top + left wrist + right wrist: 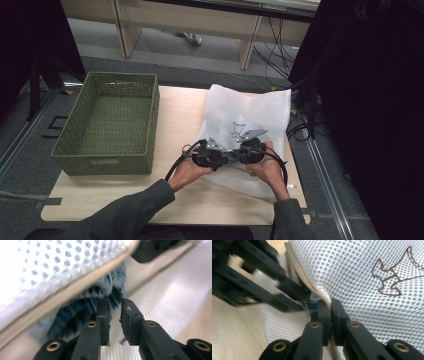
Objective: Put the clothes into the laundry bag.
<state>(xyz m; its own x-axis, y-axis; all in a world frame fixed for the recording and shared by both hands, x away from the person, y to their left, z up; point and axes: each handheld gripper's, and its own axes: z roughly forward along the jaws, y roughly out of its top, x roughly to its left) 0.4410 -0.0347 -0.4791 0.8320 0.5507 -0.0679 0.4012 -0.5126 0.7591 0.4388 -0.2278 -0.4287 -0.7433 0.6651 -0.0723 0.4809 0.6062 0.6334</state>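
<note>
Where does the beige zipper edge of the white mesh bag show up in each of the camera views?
High view: hidden under the two grippers, at the near edge of the white mesh laundry bag.
Left gripper view: the beige zipper edge runs diagonally across the picture, above the blue striped cloth.
Right gripper view: the zipper edge runs down into the shut fingers.
Shared landmark: the blue cloth.

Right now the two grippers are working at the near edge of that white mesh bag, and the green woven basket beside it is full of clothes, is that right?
Not quite. The green woven basket is empty, as the high view shows. The rest holds: both the left gripper and the right gripper are at the near edge of the white mesh bag, which lies beside the basket.
</note>
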